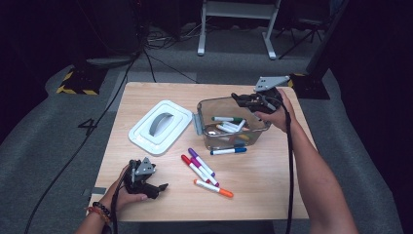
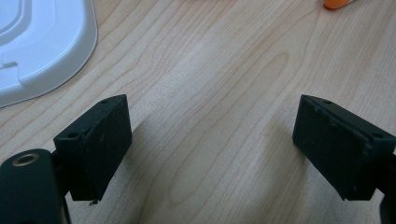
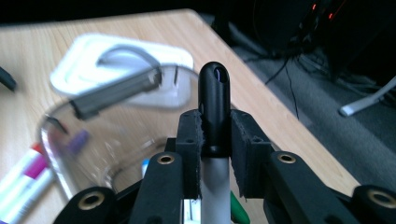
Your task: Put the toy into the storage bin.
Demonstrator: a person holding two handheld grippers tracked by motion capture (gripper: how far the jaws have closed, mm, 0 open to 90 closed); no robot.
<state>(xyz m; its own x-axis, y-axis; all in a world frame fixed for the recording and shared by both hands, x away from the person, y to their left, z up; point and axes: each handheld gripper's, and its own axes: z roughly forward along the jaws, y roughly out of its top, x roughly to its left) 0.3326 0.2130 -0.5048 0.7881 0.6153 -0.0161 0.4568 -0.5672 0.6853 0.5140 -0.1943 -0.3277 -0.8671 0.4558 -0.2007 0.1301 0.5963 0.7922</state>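
Note:
My right gripper [image 1: 242, 99] hangs over the far right rim of a clear plastic container [image 1: 204, 105]. It is shut on a white marker with a black cap [image 3: 214, 102], which sticks out past the pads [image 3: 245, 140]. Several markers lie inside the container, one with a green cap [image 1: 229, 119]. On the table in front of it lie a blue marker [image 1: 228, 151], a purple one [image 1: 200, 161], a red one [image 1: 194, 167] and an orange one [image 1: 213, 188]. My left gripper [image 1: 163, 187] rests at the front left, open over bare wood [image 2: 210, 135].
A white lid with a grey handle [image 1: 160, 126] lies left of the container; its corner [image 2: 42, 37] is seen from the left gripper. The container [image 3: 93, 140] looks blurred from the right gripper. Dark floor, cables and stands surround the table [image 1: 272, 195].

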